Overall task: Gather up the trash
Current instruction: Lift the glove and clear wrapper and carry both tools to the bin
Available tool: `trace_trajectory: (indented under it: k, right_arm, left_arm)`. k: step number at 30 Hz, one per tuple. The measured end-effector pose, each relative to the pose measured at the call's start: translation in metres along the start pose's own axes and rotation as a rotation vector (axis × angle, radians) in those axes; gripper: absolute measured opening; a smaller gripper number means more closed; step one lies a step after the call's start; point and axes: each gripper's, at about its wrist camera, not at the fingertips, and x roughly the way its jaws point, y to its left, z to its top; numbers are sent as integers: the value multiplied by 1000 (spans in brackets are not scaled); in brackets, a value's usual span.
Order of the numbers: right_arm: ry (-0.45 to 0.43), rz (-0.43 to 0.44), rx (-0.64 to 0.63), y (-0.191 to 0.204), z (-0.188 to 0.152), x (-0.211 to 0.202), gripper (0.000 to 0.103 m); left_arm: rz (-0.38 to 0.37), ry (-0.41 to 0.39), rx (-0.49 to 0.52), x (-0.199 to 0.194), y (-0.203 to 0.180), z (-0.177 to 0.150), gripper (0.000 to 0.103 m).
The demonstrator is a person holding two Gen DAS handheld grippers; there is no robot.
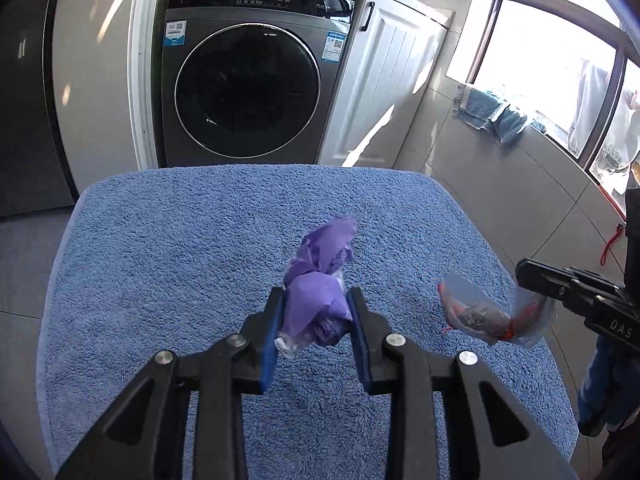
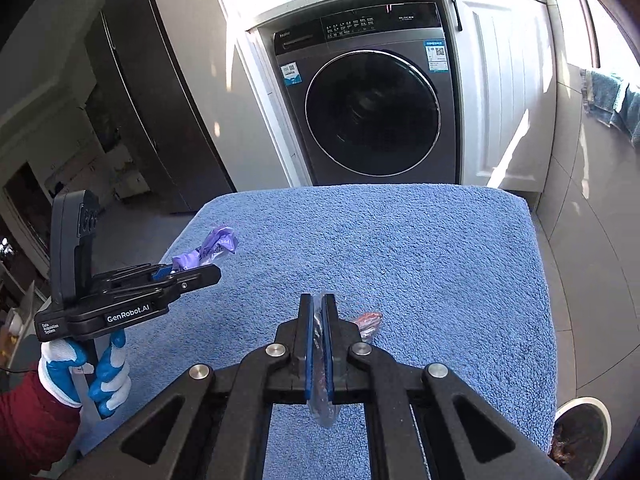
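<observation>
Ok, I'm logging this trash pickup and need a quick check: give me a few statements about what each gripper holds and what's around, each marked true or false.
1. The left gripper is shut on a crumpled purple wrapper. True.
2. The right gripper is open and empty. False: it is shut on a clear plastic wrapper with red print.
3. The washing machine door is closed. True.
4. The surface below the grippers is bare wood. False: it is covered by a blue towel.
5. A bin shows at the right wrist view's lower right. True.
</observation>
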Motion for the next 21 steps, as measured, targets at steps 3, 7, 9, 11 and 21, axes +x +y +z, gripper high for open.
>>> trace_trajectory:
  k: [3, 7, 9, 11, 21]
  right_arm:
    - [-21, -17, -28, 12, -4, -22, 5]
    - [-43, -31, -61, 26, -9, -45, 4]
    - [-53, -37, -75, 32, -13, -57, 4]
    - [-60, -40, -84, 37, -17, -66, 4]
    - [-39, -33, -103, 47, -48, -85, 4]
  left_arm:
    - [25, -25, 20, -26, -9, -6, 29]
    - [65, -61, 59, -55, -27, -13, 29]
    - [85, -79, 76, -69, -35, -18, 29]
    - [101, -94, 90, -80, -44, -22, 29]
    - [219, -127, 168, -112, -86, -51, 29]
